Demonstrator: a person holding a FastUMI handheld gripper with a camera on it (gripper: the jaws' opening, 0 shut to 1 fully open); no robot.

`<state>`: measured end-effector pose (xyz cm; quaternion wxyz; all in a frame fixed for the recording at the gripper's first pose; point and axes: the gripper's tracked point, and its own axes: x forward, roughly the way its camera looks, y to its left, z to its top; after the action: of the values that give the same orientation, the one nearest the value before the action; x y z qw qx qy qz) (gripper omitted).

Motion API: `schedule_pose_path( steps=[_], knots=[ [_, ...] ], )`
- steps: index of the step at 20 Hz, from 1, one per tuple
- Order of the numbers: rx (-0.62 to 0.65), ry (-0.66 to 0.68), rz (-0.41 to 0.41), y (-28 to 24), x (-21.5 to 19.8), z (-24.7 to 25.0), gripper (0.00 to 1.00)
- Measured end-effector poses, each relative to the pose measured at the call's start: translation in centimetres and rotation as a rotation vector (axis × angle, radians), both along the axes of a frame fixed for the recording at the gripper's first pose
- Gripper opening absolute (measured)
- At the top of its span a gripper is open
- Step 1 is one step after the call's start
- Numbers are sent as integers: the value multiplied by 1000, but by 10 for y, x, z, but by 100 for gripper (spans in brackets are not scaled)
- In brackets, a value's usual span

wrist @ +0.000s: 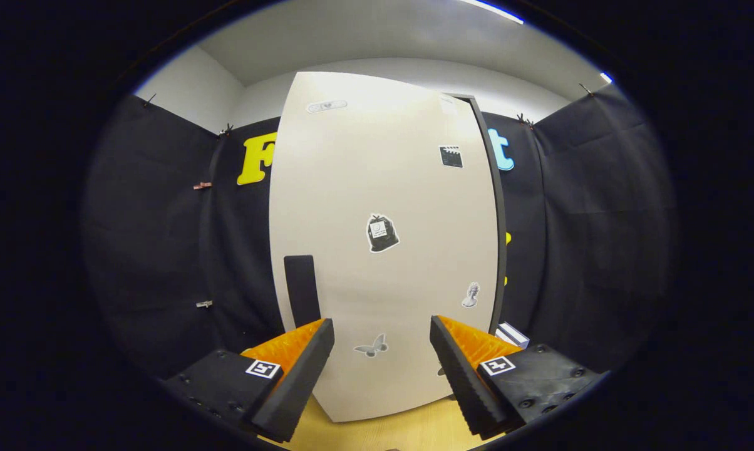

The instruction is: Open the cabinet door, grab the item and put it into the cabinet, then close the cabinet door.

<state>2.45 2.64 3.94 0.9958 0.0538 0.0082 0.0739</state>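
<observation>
The gripper (382,351) faces one tall, pale cabinet door (383,207) that stands on the light wooden worktop (383,432), and its two fingers are spread wide with nothing between them but the lower part of the door beyond. The door looks shut or very nearly so: a dark cabinet edge (497,238) shows as a thin strip along its right side, and whether a gap is open there I cannot tell. One dark upright handle (302,291) sits low on the door near its left edge, its long axis vertical, and it lies just above and beyond the left finger, so the handle is off to the left of the gripper's centre line and not between the fingers. A pull on it would call for the fingers to straddle that vertical bar from either side, which means a shift to the left and slightly up. Counted on the door: five stickers (382,233), with a butterfly shape lowest and a pale label at the top. Past the right finger, at the foot of the cabinet near the worktop's right edge, lies one small white boxlike thing (513,333); it may be the item to be stowed, though too little of it shows to be sure. A closed door with the gripper empty fits either the approach to opening or the door closed again; if that white box is the item, it lies outside the cabinet.
</observation>
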Motion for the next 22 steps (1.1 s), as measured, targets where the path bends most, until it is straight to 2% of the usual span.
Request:
schedule_pose_path(
  steps=[3, 6, 14, 22],
  knots=[
    [21, -3, 19, -2, -8, 5, 99],
    [26, -24, 5, -18, -23, 18, 99],
    [-17, -67, -98, -74, -61, 35, 98],
    [17, -47, -84, -68, -85, 34, 98]
  ],
)
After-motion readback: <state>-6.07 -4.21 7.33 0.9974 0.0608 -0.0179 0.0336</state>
